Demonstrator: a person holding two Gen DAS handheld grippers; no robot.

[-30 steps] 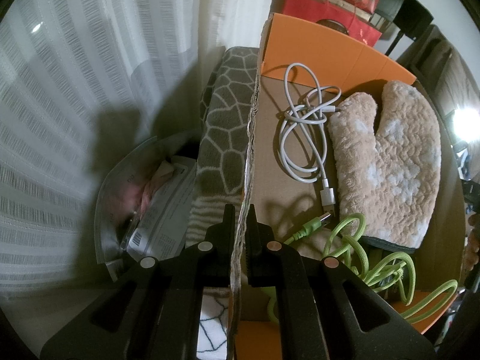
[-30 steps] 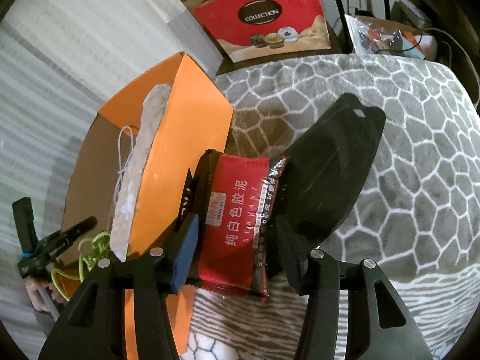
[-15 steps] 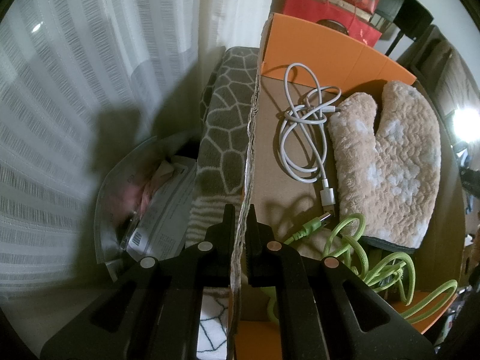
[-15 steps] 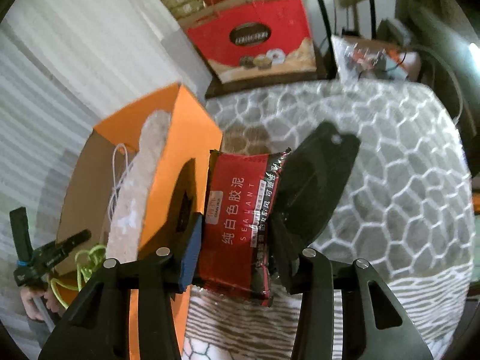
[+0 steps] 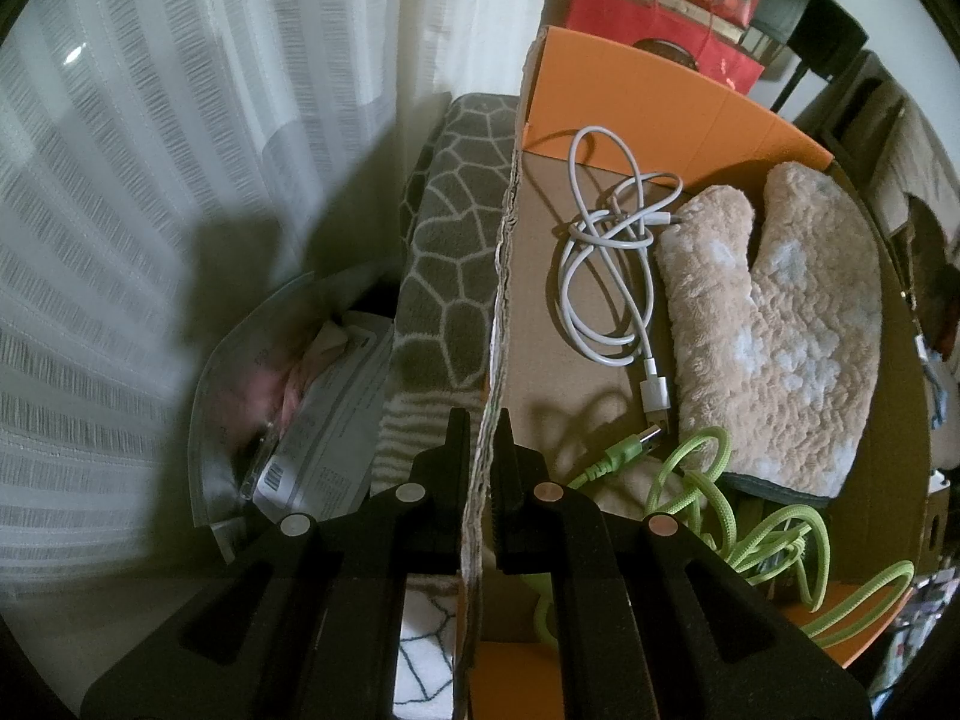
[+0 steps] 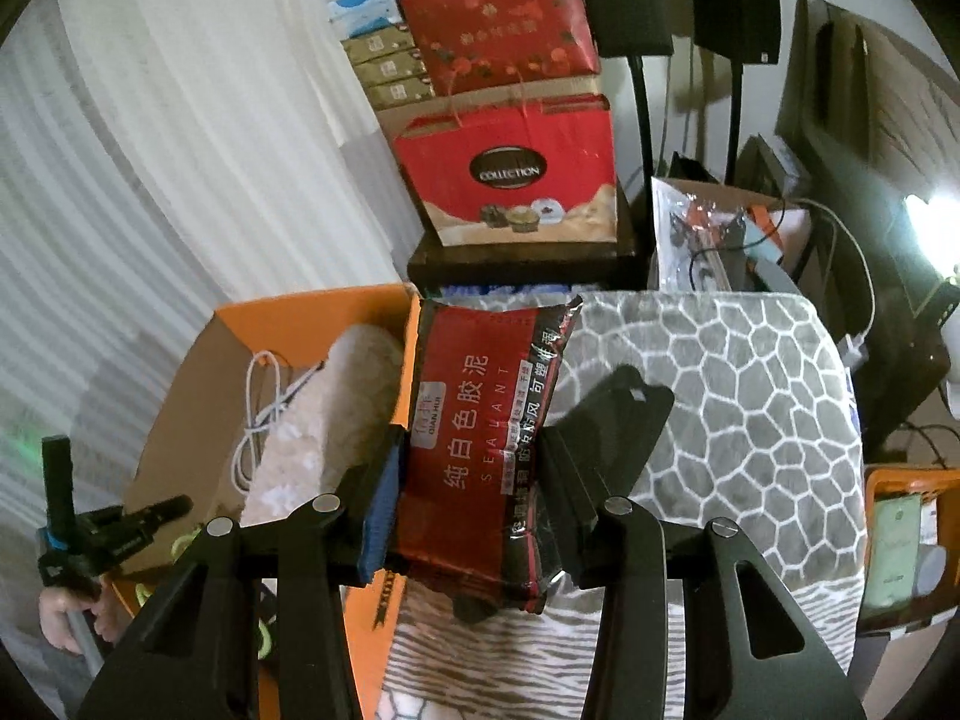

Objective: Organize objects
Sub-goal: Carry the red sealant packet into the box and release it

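Jaws of the right gripper (image 6: pixel 468 468) pinch a glossy, crinkled red sealant packet (image 6: pixel 480 450).

Your right gripper (image 6: pixel 471 480) clamped red sealant packet (image 6: pixel 480 426), raised above grey patterned blanket (image 6: pixel 738 396). Orange box (image 6: pixel 252 324) at left held beige mitt (image 6: pixel 324 414), white cable (image 6: pixel 255 420).

- The box (image 5: pixel 648 114) is corrugated cardboard, matt orange outside, raw brown inside.
- The mitt (image 5: pixel 774 324) is fluffy beige plush cloth.
- The white cable (image 5: pixel 600 276) is smooth plastic; the green cable (image 5: pixel 774 528) is braided.
- The sealant packet (image 6: pixel 480 450) is glossy, crinkled foil.
- The blanket (image 6: pixel 738 408) is soft matt fleece.
- Each tool (image 6: pixel 465 468) is matt black plastic.
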